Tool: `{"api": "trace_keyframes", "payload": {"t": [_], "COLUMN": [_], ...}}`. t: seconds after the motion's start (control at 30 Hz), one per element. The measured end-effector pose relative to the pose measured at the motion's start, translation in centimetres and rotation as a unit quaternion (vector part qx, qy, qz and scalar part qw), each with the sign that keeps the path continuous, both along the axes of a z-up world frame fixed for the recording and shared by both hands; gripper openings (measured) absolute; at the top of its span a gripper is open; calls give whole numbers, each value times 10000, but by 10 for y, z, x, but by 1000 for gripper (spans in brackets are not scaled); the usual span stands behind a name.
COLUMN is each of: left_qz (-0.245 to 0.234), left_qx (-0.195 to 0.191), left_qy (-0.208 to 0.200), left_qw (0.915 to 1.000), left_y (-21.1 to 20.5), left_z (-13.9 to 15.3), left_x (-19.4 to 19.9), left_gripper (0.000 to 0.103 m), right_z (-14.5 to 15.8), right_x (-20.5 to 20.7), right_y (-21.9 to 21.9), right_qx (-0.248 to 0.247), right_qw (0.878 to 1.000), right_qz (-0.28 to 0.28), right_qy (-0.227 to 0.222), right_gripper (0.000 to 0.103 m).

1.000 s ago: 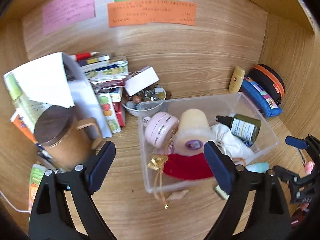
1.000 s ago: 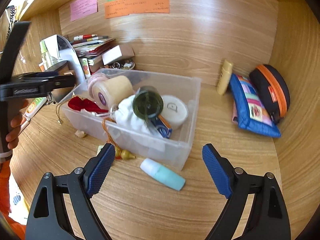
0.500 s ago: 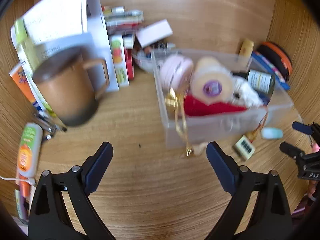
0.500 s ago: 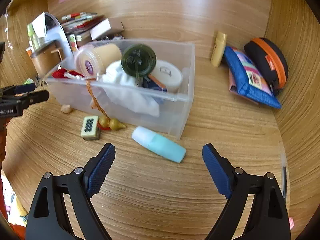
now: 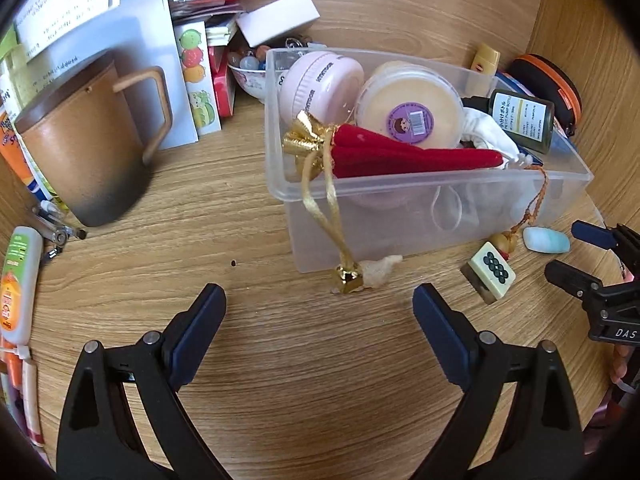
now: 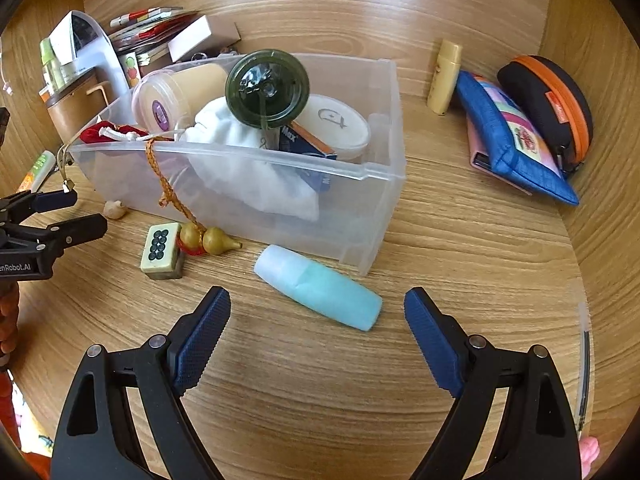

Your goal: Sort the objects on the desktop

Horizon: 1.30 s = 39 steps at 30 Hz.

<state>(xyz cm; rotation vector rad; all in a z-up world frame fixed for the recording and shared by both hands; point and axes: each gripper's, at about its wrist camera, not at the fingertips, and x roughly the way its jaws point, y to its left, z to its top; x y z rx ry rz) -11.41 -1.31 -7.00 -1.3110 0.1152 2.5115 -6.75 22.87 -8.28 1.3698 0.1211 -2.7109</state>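
Wood-grain desk (image 6: 460, 240) with wooden walls on three sides is what I work over. On it I see the clear plastic storage bin (image 6: 384, 184), already crowded: a cream round tub with a purple sticker (image 5: 408, 112), a pink round case (image 5: 316, 80), a red velvet pouch with gold ribbon (image 5: 400, 158), a white cloth bag (image 6: 240, 148) and a dark green dropper bottle (image 6: 267, 88).

Just in front of the bin's near wall lies a pale turquoise squeeze bottle (image 6: 320, 286) on its side, framed between the parted fingers of my right gripper (image 6: 317, 312), which holds nothing. Left of the bottle I see an ivory mahjong tile charm (image 6: 161, 245) touching a small golden gourd (image 6: 208, 242), whose orange cord runs up over the bin rim.

My left gripper (image 5: 319, 312) also hangs spread and empty above bare wood, near a gold ribbon end (image 5: 346, 276).

Far left stands a brown ceramic mug (image 5: 84, 148) before a stack of booklets (image 5: 204, 12). To the right, a blue fabric pouch (image 6: 516, 144) leans against a black case with an orange zip (image 6: 552, 100), beside a yellow tube (image 6: 444, 76).
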Motion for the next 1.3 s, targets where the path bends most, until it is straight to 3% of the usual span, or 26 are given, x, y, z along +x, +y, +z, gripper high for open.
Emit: {"api": "trace_keyframes", "payload": {"t": [0.17, 0.3, 0.37, 0.4, 0.83, 0.93, 1.07, 1.23, 1.3], "left_qz": [34, 44, 38, 37, 142, 202, 210, 253, 270], "left_qx": [62, 89, 103, 108, 90, -28, -290, -276, -284], "left_qy": [-82, -87, -79, -78, -41, 33, 151, 201, 226], "left_qw": [9999, 9999, 9999, 9999, 9999, 9998, 9992, 9991, 9990], "left_y": [-6, -6, -6, -6, -1, 4, 17, 19, 18], "left_z": [-3, -3, -3, -3, -3, -3, -4, -2, -1], "left_x": [-1, -1, -1, -1, -1, -2, -4, 0, 3], "left_gripper": [95, 95, 95, 95, 95, 85, 74, 58, 46], "right_z": [-5, -4, -3, -2, -2, -2, -3, -3, -3], "right_x": [-5, 4, 10, 12, -5, -5, -1, 5, 8], "right_y": [-4, -10, -15, -18, -39, -37, -36, -31, -29], "right_qx": [-244, -378, -392, -366, -37, -42, -43, -105, -135], "right_qw": [9992, 9975, 9961, 9956, 9928, 9929, 9926, 9915, 9912], "right_qz": [224, 521, 729, 811, 1186, 1188, 1210, 1295, 1318], "right_qy": [-211, -296, -302, -295, -148, -87, 0, 35, 48], "right_gripper": [82, 65, 49, 47, 32, 23, 23, 23, 23]}}
